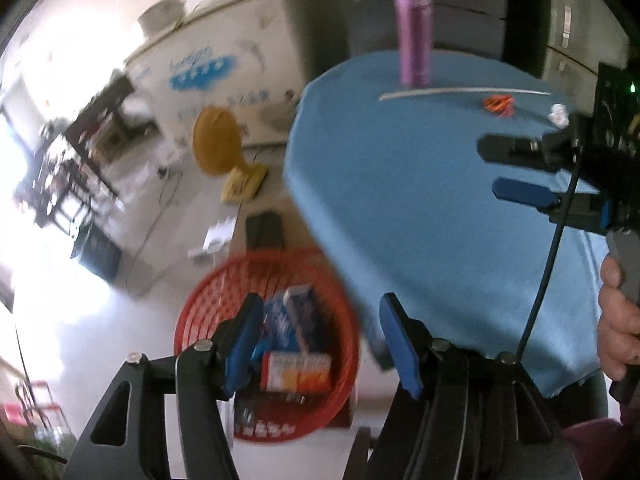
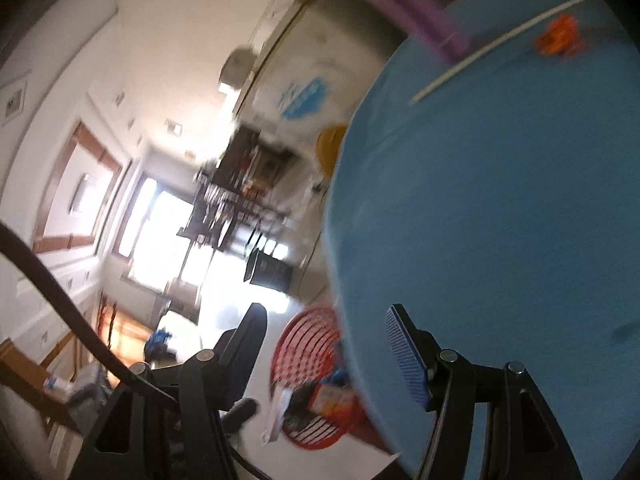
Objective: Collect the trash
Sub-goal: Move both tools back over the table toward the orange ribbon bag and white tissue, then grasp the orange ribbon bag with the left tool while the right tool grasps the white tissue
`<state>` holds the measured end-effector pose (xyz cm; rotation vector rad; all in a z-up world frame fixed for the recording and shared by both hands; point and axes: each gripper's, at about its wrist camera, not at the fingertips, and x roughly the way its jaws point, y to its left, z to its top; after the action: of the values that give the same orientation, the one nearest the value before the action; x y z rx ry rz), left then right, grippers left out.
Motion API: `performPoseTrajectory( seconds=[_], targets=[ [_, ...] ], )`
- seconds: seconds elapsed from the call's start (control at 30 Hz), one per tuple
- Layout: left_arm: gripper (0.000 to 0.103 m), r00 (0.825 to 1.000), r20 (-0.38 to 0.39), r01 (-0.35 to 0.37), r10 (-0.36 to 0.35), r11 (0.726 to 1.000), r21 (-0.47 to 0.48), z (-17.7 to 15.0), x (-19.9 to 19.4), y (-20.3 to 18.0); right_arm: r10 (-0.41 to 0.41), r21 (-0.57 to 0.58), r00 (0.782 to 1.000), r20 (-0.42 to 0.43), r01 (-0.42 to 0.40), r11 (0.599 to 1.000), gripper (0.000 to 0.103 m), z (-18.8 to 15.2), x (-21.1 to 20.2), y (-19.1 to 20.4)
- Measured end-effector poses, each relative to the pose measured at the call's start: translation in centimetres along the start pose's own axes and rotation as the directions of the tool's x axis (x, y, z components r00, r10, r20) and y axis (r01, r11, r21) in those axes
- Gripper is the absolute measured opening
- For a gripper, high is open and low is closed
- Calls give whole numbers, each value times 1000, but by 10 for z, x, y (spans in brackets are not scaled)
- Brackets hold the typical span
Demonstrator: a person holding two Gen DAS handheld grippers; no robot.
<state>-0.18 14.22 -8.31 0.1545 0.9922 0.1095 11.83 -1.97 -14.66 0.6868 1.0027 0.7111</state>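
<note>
A round table with a blue cloth (image 1: 420, 208) fills much of both views. On its far side stands a tall purple cup (image 1: 413, 36), upright. Just in front of the cup lies a long thin white stick (image 1: 460, 93). Near the stick sits a small orange scrap (image 1: 498, 105), and a little way from it a small white crumpled scrap (image 1: 559, 115). These bits of trash lie apart from each other on the cloth.

Down on the pale floor beside the table is a red basket (image 1: 344, 312). Inside it are blue and white cartons (image 1: 296, 316) and an orange and white box (image 1: 298, 372).

The left gripper (image 1: 324, 344) hangs above the basket. Its blue fingers stand apart with nothing between them. The right gripper (image 1: 508, 172) is over the cloth, held by a hand (image 1: 618, 320). Its fingers are apart too and hold nothing.

The room behind has a big white chest with blue marks (image 1: 200, 68), a yellow fan (image 1: 216, 140) on the floor, and a very bright window (image 2: 160, 232).

Both pictures are blurry. The dark shelves (image 2: 244, 188) near the window are too smeared to read. In the right wrist view the table hides part of the basket, and the cup's top is cut off at the edge.
</note>
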Motion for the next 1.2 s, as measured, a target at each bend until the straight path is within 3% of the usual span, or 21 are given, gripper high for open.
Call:
performPoseTrajectory(
  seconds=[0.13, 0.23, 0.37, 0.53, 0.73, 0.87, 1.1, 1.2],
  targets=[
    [62, 998, 45, 28, -32, 997, 78, 35, 0, -36, -77, 34, 989, 123, 73, 997, 66, 21, -52, -34],
    [64, 995, 68, 70, -78, 991, 115, 60, 3, -60, -160, 71, 964, 214, 148, 986, 66, 39, -94, -62],
    [66, 989, 66, 119, -131, 981, 154, 90, 16, -92, -261, 150, 914, 310, 225, 963, 66, 67, -151, -99],
    [66, 980, 22, 189, -196, 966, 175, 132, 47, -124, -380, 241, 832, 404, 304, 922, 67, 107, -203, -144],
    [66, 969, -4, 242, -246, 949, 205, 181, 82, -166, -443, 311, 776, 449, 329, 892, 67, 156, -224, -188],
    [66, 958, -4, 278, -285, 931, 234, 212, 104, -196, -466, 332, 753, 464, 339, 880, 67, 179, -218, -209],
    [66, 931, -16, 353, -363, 892, 281, 247, 138, -240, -502, 322, 739, 449, 391, 862, 68, 203, -197, -230],
    [66, 928, -41, 368, -371, 892, 262, 256, 159, -253, -524, 320, 741, 420, 419, 850, 68, 212, -188, -235]
  ],
)
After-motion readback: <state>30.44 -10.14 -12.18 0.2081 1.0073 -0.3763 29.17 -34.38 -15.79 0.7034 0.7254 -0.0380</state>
